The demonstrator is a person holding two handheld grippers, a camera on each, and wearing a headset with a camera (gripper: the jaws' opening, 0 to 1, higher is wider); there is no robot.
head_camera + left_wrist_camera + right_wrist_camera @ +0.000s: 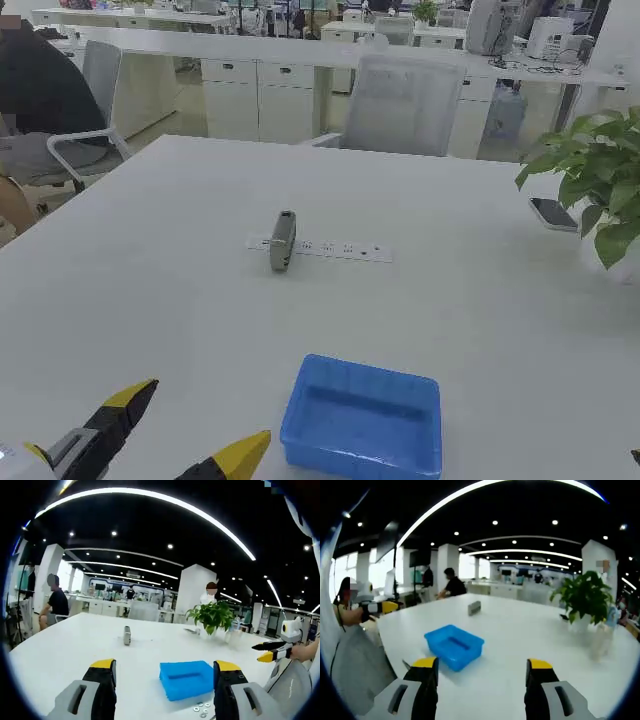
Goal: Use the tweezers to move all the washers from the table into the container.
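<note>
A blue rectangular container (360,415) lies near the table's front edge, with nothing showing inside it; it also appears as the container (186,679) and the container (454,646). Several small metal washers (201,710) lie on the table just in front of it. My left gripper (195,425) is open at the lower left, a short way left of the container, yellow tips apart and nothing between them (165,680). My right gripper (482,680) is open and empty on the container's other side. A thin dark item (405,664) lies beside the container; I cannot tell what it is.
A white power strip (330,248) with a grey block (283,240) on it lies mid-table. A phone (553,213) and a potted plant (600,175) are at the right edge. Office chairs (405,100) stand behind the table. People sit farther off.
</note>
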